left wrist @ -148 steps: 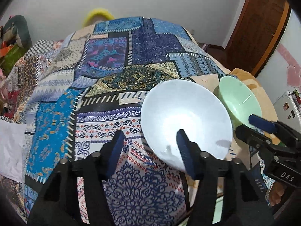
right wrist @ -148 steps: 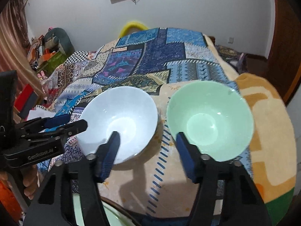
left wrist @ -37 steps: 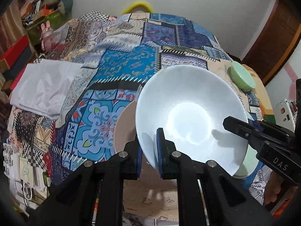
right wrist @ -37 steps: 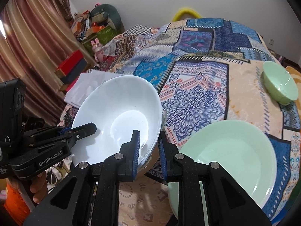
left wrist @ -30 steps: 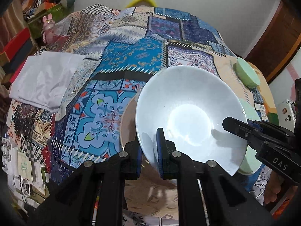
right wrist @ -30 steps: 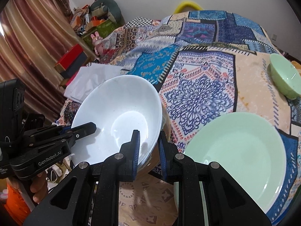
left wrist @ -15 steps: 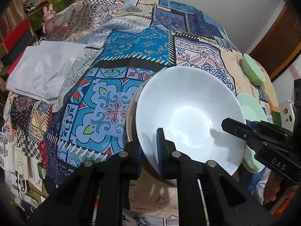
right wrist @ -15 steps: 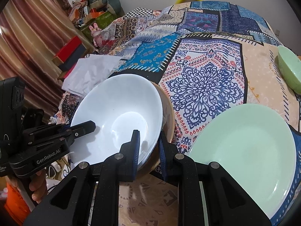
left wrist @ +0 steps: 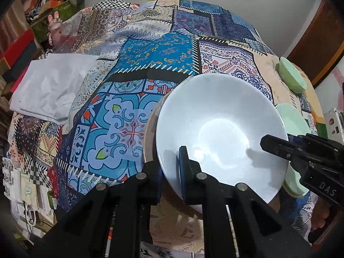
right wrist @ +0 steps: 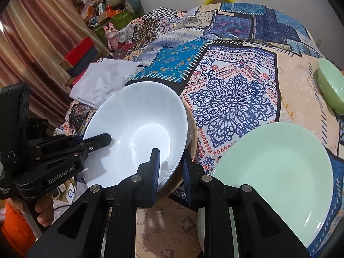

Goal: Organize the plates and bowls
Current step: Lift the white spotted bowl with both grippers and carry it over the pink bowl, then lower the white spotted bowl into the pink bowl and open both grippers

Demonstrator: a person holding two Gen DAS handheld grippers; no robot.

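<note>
Patchwork bedspread [right wrist: 234, 99] is the work surface, soft and lumpy, so dishes prob. need gentle set-downs. Green plate [right wrist: 273, 169] lies flat near the front edge, just right of the white bowl [right wrist: 137, 129]. The bowl is held tilted over a tan plate [right wrist: 192, 137] w/ both tools, likely to nest it there. Left gripper [left wrist: 169, 169] is clamped on its near rim; right gripper [right wrist: 169, 167] pinches the opposite rim. Small green bowl [right wrist: 331, 86] sits well apart, far right, not yet stacked.
</note>
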